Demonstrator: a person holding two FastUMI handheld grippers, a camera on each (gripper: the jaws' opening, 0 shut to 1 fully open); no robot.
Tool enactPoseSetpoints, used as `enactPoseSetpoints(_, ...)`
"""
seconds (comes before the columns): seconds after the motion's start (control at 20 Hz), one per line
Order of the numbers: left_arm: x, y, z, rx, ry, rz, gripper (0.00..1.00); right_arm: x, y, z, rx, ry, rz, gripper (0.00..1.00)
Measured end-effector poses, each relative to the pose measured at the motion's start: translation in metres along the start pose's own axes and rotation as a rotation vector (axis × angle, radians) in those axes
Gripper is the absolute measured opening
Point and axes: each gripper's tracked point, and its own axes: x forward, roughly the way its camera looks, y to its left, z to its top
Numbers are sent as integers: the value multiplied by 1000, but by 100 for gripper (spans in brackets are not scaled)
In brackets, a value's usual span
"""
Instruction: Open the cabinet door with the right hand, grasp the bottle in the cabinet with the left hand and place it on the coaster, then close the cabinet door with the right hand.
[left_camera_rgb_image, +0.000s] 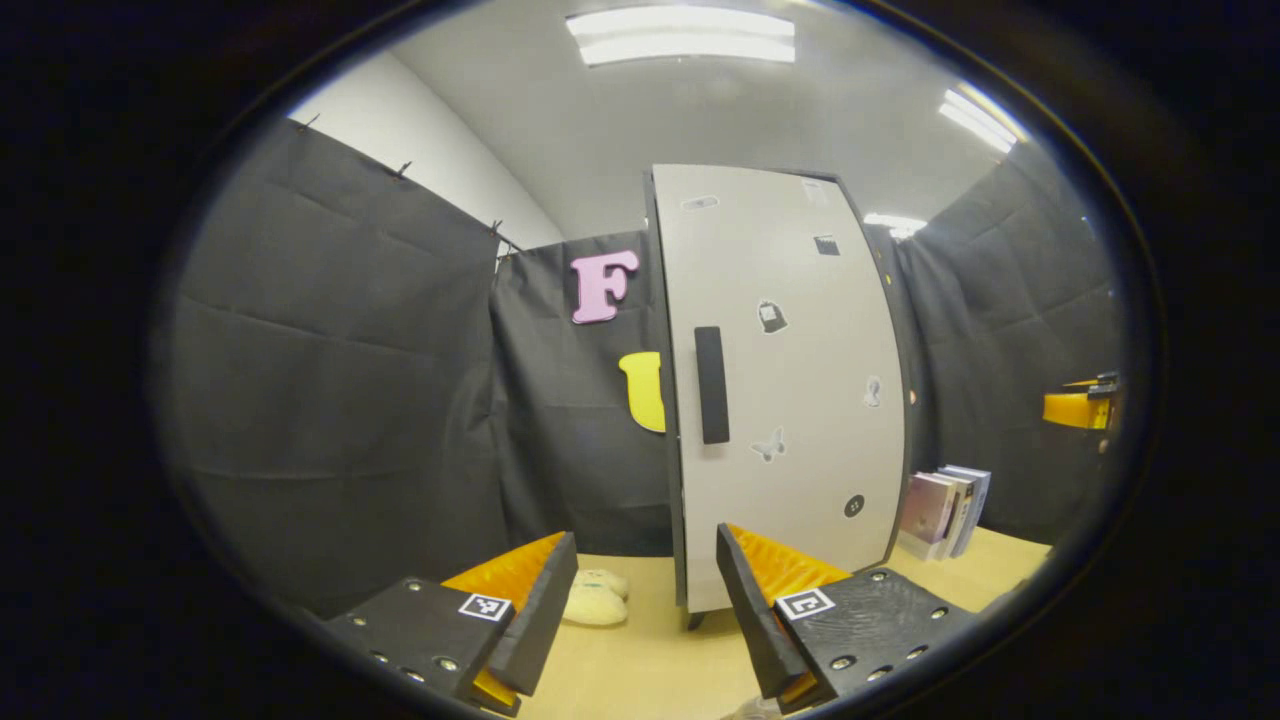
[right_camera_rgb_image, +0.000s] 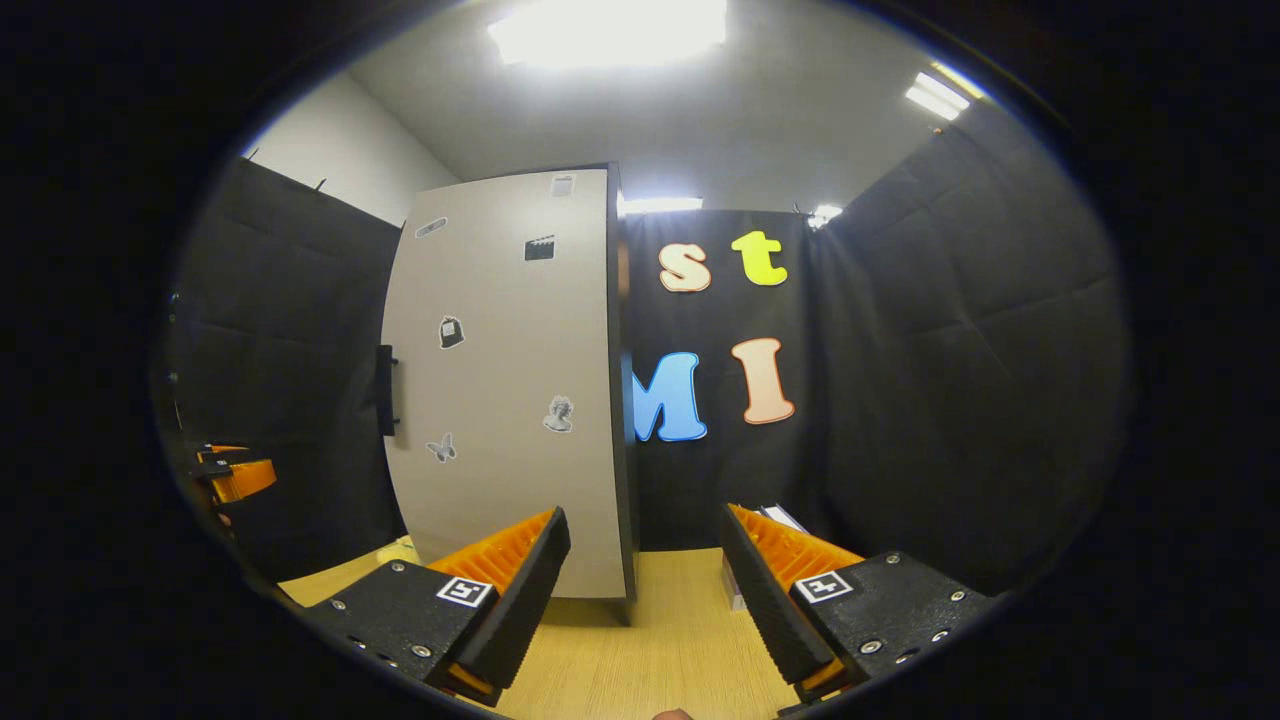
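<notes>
Hovering before the shut white sticker-dotted cabinet door (left_camera_rgb_image: 790, 380), left gripper (left_camera_rgb_image: 645, 590) and right gripper (right_camera_rgb_image: 645, 570) gaping wide, holding nothing, awaiting the black handle (left_camera_rgb_image: 711, 384).

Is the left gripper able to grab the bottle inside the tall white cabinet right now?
Probably not yet. The tall white cabinet's door looks shut, its black handle untouched, so the door blocks the way in. The left gripper hangs open in front of it, holding nothing.
</notes>
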Motion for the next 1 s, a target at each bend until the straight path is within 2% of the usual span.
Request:
enactPoseSetpoints(0.05,0,0,0,-1,1,-1,80,0,0,-1,0,1,-1,94)
enactPoseSetpoints(0.15,2,0,0,-3,1,-3,83,0,0,-2,-2,6,-2,94)
enactPoseSetpoints(0.25,3,0,0,0,0,-4,80,1,0,-2,-5,9,-4,94)
enactPoseSetpoints(0.3,3,1,-1,-1,1,-6,83,1,0,-1,-5,9,-6,94)
enactPoseSetpoints(0.45,4,-2,-2,-7,1,-14,83,3,1,2,-7,6,-8,94)
enactPoseSetpoints(0.6,4,-2,-1,-6,-2,-16,77,2,3,3,-11,3,-9,94)
enactPoseSetpoints(0.65,4,-1,-1,-7,-2,-17,80,2,4,4,-13,3,-8,94)
enactPoseSetpoints(0.9,1,2,-3,-10,-2,-11,80,2,7,5,-18,2,-4,94)
enactPoseSetpoints(0.95,1,3,-2,-9,-2,-9,77,2,8,5,-18,1,-3,94)
enactPoseSetpoints(1.0,1,5,-2,-9,-2,-7,80,2,9,6,-17,1,-2,94)
